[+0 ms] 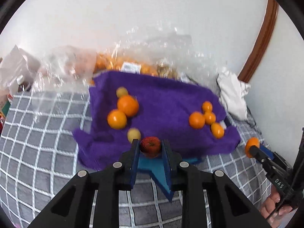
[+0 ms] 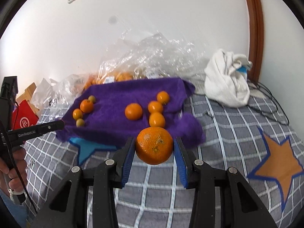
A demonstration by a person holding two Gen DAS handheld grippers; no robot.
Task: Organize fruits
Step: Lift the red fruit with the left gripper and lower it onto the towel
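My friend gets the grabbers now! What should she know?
Left gripper: shut on a small red apple, held above the blanket.
Right gripper: shut on a big orange, also off the towel.
Purple towel: two oranges with two small yellow-green fruits on one side, four small oranges clustered on the other.
Clear bags behind still hold more fruit.
Left to do: place both held fruits with their groups. I can't tell where the apple goes.

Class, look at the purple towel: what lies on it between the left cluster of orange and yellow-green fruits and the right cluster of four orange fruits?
Nothing: bare purple towel separates the left cluster from the right cluster, clearest in the left wrist view.
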